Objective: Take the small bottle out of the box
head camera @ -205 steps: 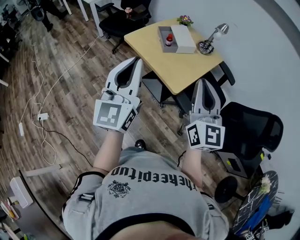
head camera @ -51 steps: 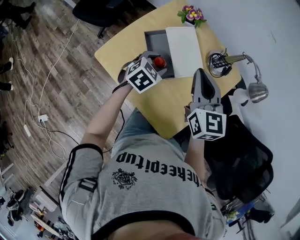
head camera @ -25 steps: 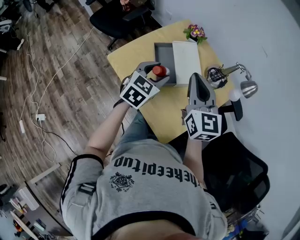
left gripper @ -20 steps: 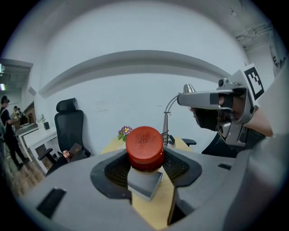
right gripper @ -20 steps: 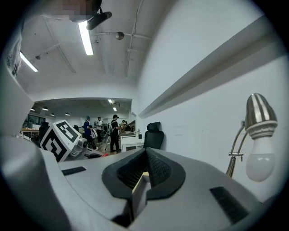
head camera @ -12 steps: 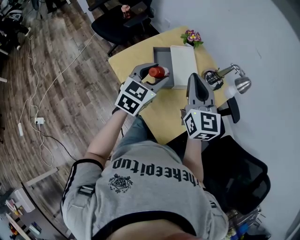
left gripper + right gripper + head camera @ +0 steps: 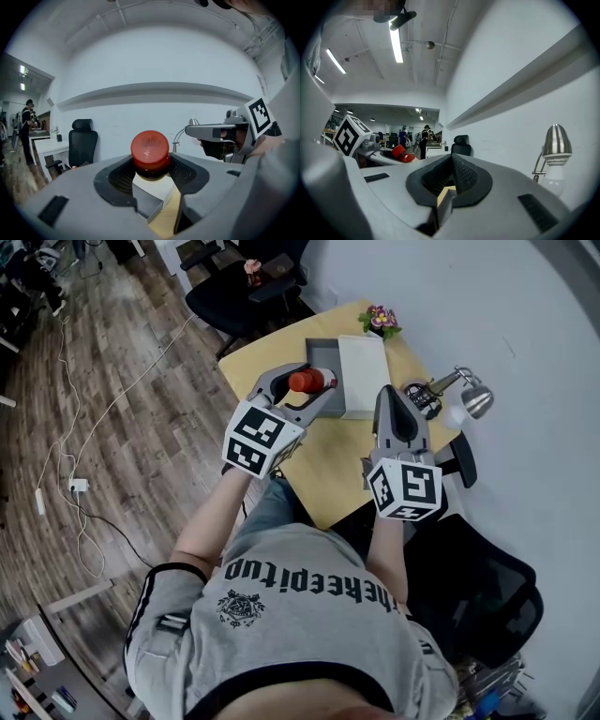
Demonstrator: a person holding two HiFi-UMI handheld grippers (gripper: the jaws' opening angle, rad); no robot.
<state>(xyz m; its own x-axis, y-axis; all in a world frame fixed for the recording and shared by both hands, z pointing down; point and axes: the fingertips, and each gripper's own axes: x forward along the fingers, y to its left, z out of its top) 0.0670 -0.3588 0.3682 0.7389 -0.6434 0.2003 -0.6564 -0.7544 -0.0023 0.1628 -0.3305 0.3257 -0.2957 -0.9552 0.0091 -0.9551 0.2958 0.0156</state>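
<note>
Only the red cap of the small bottle (image 7: pixel 150 149) showed; the left gripper (image 7: pixel 150 174) hid its body. The box (image 7: pixel 322 351) was partly covered.

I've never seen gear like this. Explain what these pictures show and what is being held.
There is no robot here: a person holds a tool in each hand, a hand-held gripper with two jaws and a marker cube. The head view looks down from a camera on the person's head; the two gripper views look along each tool's jaws. On the yellow table stand a grey box next to a white slab, a desk lamp and a flower pot. The left hand-held gripper is shut on a small red-capped bottle, held above the box. The right hand-held gripper is shut and empty, over the table.
</note>
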